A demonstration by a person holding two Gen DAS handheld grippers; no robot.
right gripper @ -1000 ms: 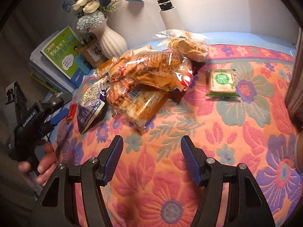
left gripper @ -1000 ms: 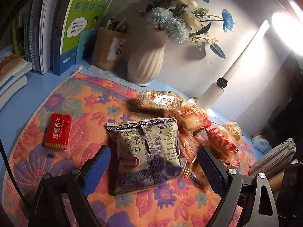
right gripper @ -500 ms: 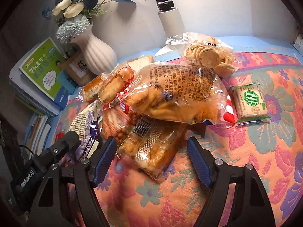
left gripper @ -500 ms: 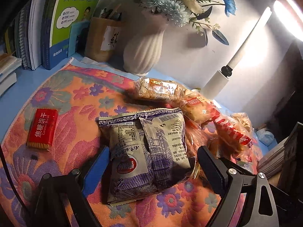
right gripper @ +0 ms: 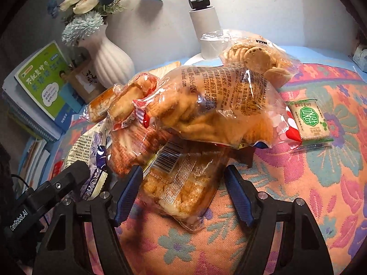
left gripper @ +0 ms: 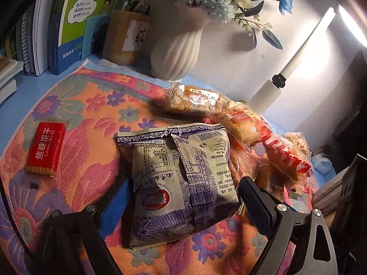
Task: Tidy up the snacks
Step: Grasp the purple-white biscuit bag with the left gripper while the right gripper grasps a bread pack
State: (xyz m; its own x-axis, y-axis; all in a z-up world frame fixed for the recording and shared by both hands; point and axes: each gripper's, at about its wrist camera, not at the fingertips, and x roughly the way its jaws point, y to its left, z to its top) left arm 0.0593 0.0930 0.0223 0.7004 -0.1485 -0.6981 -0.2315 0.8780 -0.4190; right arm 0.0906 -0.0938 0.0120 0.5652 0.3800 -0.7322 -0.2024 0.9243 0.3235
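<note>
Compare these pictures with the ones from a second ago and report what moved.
Both claws closed in on the snack pile. The left claw now straddles the purple-and-white packet; the right claw straddles the clear bag of pastries at the pile's bottom. Both are open, gripping nothing. The snacks, red biscuit pack and vase stayed put.

The left gripper (left gripper: 183, 200) has black angular fingers with cut-out openings, silver screws at the joints and blue ribbed pads (left gripper: 117, 202); a thin black cable runs along the lower left edge. The right gripper (right gripper: 182, 192) matches it: black frame, silver screws, blue pads (right gripper: 128, 192). At lower left of the right wrist view, white "GenRobot.AI" lettering marks the left gripper's body.
</note>
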